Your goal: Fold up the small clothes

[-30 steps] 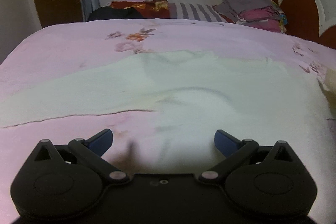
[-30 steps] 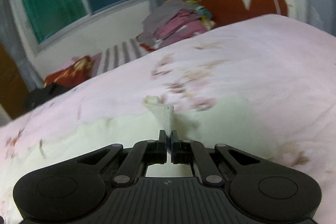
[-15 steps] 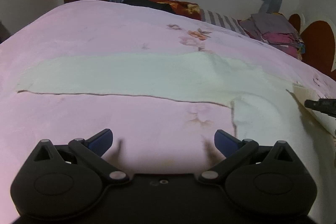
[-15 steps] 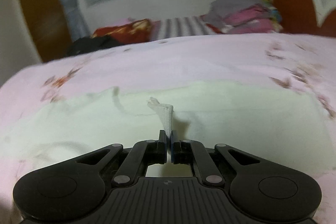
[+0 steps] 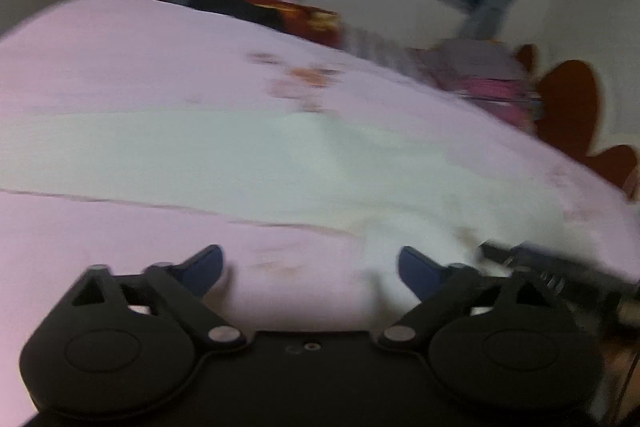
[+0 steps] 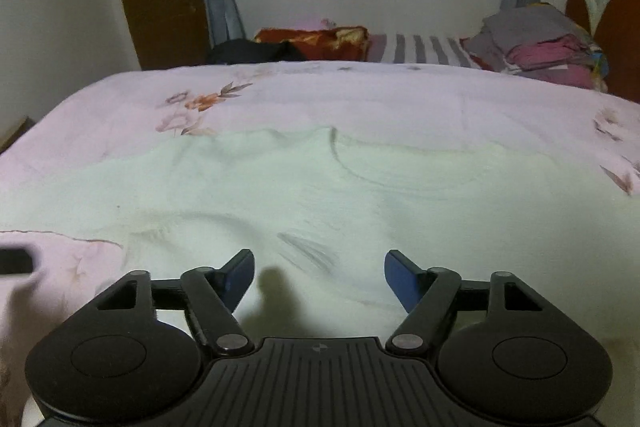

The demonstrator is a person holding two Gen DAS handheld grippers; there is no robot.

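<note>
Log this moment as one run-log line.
step: fold pale garment on pink bedspread | right gripper: just opened, garment released, lying flat | left gripper: open, closing slightly, empty

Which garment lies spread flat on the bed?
The pale green garment, spread flat on the pink bedspread; the other clothes sit piled by the headboard.

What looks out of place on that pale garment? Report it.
The pale garment lies spread on the pink bedspread, with creases and a grey smudge just ahead of the open right gripper. Nothing looks damaged.
</note>
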